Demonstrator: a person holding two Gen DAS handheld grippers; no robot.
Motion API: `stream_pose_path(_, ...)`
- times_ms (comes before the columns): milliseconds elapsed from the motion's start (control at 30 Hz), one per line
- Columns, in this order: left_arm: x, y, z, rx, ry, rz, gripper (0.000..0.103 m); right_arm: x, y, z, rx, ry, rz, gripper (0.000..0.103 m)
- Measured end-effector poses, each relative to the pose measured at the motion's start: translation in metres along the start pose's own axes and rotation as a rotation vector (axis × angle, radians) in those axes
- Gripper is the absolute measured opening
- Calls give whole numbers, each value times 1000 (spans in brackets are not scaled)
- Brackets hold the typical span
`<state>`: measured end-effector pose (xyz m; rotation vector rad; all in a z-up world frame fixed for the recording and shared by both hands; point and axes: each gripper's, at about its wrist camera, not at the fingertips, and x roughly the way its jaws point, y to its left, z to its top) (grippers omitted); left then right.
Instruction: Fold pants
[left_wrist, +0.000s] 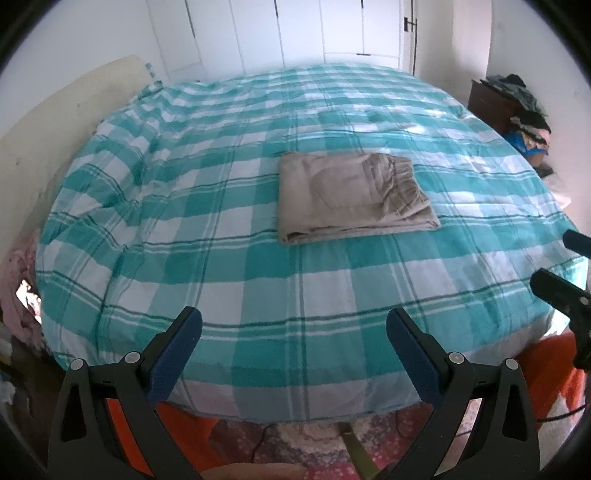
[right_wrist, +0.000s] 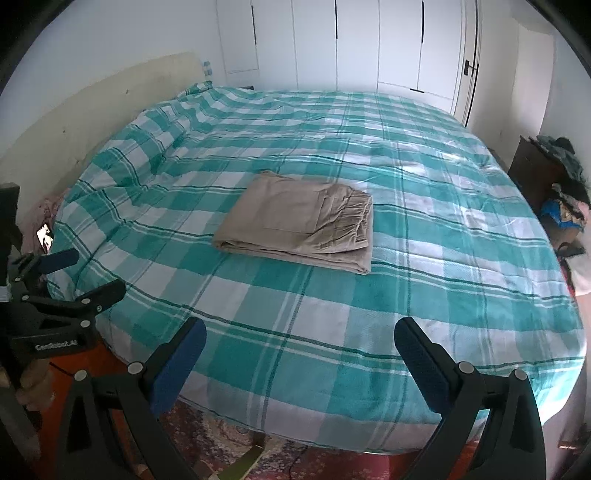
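Pants lying folded, soft and light, on bed | left claw and right claw both gaping wide, holding nothing; best gripping stacked folded edge

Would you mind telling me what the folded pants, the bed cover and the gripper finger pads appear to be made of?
The pants look like a soft matte woven cloth, perhaps cotton: beige, creased, with a gathered waistband. The bed cover looks like woven fabric in a teal and white check, softly wrinkled. The finger pads on the left gripper look like blue rubber or foam on black plastic, though that is uncertain.
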<state>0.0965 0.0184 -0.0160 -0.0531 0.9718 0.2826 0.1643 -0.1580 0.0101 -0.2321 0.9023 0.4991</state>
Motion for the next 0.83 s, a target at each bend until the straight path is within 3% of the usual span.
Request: stream_pose_path(833, -16, 6, -3, -17, -43, -36, 100, -3, 15, 2, 0, 10, 6, 101)
